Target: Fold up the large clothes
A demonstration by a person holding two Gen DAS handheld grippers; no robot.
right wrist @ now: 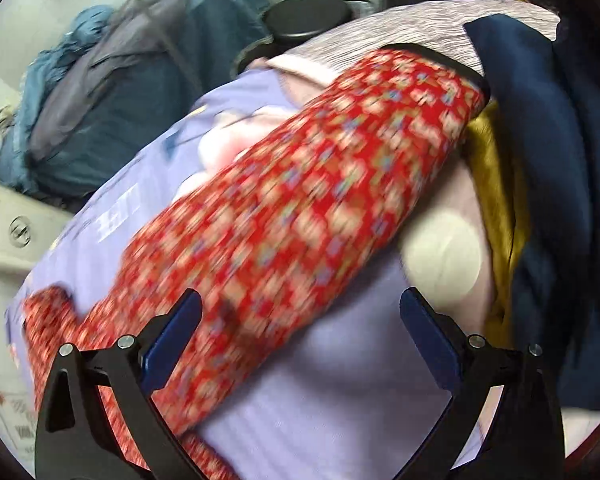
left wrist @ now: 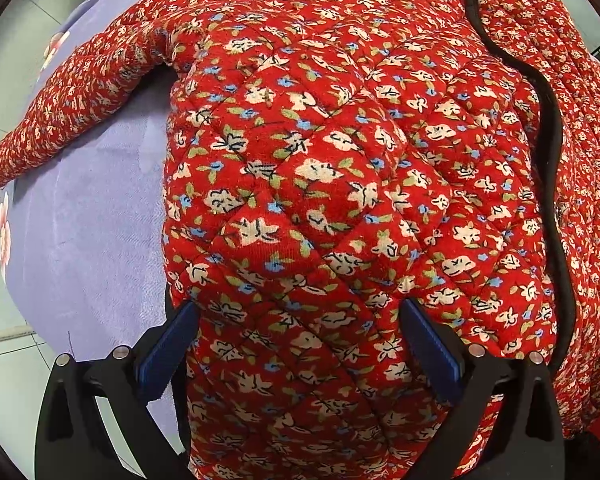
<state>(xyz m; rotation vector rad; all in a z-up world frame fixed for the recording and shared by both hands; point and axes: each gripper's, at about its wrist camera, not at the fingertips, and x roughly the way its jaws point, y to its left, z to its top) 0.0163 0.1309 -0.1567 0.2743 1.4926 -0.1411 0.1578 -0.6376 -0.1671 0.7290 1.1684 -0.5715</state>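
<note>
Quilted red floral jacket (left wrist: 320, 184), black piping, on lilac sheet (left wrist: 88, 240), left gripper (left wrist: 300, 344) spread astride hem, right gripper (right wrist: 300, 340) spread over blurred sleeve (right wrist: 300, 200), tiled floor (left wrist: 4, 360).

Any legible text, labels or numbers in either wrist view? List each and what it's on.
None can be read.
White print on the lavender bed sheet, right wrist view: motion-blurred, unreadable.
Red-printed white paper at that view's lower left: blurred, unreadable.
Red floral quilted jacket: pattern only, no label showing.
</note>
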